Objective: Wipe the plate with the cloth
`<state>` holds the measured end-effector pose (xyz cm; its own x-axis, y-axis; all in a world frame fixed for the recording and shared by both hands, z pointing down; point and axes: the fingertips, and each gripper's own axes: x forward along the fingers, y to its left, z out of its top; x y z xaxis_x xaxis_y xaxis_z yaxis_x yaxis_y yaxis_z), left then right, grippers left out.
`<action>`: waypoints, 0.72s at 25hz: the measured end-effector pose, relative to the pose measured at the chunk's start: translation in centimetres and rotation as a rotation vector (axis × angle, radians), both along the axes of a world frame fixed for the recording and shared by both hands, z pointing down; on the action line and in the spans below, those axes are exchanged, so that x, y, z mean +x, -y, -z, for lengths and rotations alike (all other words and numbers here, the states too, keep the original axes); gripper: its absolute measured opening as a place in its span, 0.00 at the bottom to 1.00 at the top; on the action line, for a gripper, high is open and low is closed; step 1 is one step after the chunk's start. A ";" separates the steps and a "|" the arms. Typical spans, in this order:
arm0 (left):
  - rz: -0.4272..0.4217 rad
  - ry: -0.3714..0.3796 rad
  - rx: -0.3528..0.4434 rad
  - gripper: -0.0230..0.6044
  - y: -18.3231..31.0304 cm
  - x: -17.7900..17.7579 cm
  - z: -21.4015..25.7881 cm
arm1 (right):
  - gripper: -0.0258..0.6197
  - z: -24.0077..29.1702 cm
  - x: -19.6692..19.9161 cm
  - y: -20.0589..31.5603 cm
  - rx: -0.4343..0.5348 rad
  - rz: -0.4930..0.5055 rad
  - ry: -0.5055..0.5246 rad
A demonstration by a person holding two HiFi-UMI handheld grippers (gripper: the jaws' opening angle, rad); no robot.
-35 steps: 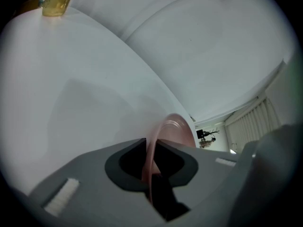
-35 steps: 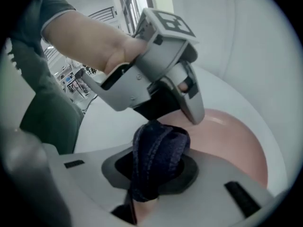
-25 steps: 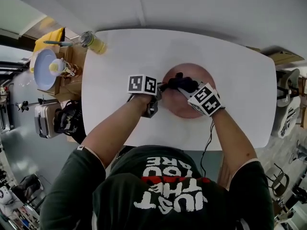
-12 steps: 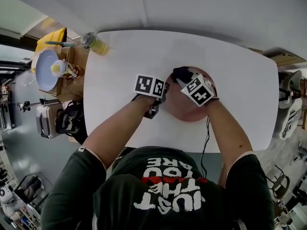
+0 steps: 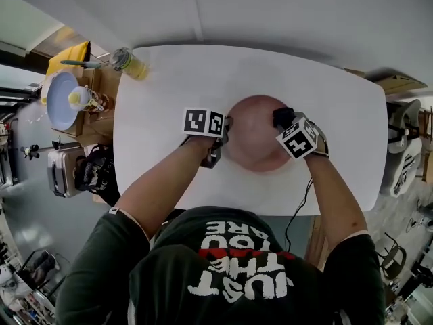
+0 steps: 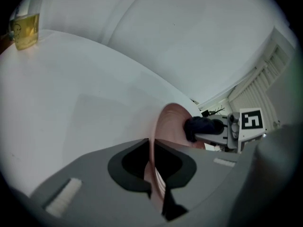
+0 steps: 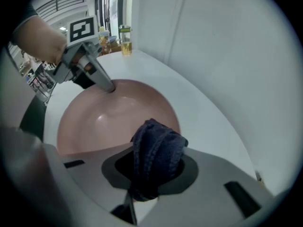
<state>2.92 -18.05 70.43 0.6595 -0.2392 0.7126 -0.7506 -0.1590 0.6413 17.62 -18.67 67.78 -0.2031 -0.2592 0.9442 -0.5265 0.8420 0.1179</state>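
Plate (image 5: 254, 134) is sitting about mid-table on a white rounded table (image 5: 169, 87), with pale grey floor running around it. The room is looking cluttered at 9 o'clock in the head view: a blue dish (image 5: 59, 97) on a side stand, something yellow (image 5: 71, 53) above it, and a hard case (image 5: 64, 171) on the floor. A jar of yellow liquid (image 5: 130, 61) is standing at the table's 10 o'clock corner, well apart from the plate. The head view is giving layout only, since the marker cubes are covering most of both sets of jaws. The left gripper (image 5: 220, 135) is sitting at the plate's 9 o'clock rim and the right gripper (image 5: 284, 122) at about 2 o'clock with the cloth (image 5: 283, 117). The left gripper view is showing what the head view is hiding: the jaws are nearly together and pinching the plate's rim (image 6: 156, 174), which is running edge-on between them. The right gripper view is showing its jaws clamping a bunched fold of cloth (image 7: 156, 157), the wad bulging out past the tips and hanging over the near rim; I can't tell whether it's touching. The plate is looking dusty pink, round, shallow and glossy, catching a light highlight on its floor (image 7: 113, 112). The cloth is looking dark navy, ribbed and folded.
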 end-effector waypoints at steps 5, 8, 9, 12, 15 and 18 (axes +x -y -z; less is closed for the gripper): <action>0.069 -0.012 -0.014 0.07 0.3 -0.2 0.0 | 0.15 -0.6 0.9 -7.4 -0.227 0.129 -0.064; 0.088 -0.018 -0.014 0.08 0.3 0.0 0.0 | 0.15 -0.6 -0.1 -10.8 -0.304 0.161 -0.023; 0.094 -0.020 -0.014 0.08 0.3 0.1 0.0 | 0.15 -0.5 -0.7 -11.8 -0.321 0.168 -0.006; 0.117 -0.025 -0.014 0.09 0.5 0.2 -0.1 | 0.15 -0.6 -2.9 -13.9 -0.345 0.202 0.033; 0.138 -0.029 -0.013 0.09 0.5 0.0 -0.2 | 0.15 -0.6 -5.6 -15.2 -0.347 0.231 0.081; 0.153 -0.035 -0.014 0.09 0.4 0.1 -0.1 | 0.15 -0.6 -8.1 -15.6 -0.332 0.254 0.116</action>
<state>3.00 -18.44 70.56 0.6408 -0.3290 0.6936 -0.7425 -0.0359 0.6689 9.49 -3.09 68.36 -0.3305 0.1268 0.9353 -0.2916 0.9287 -0.2290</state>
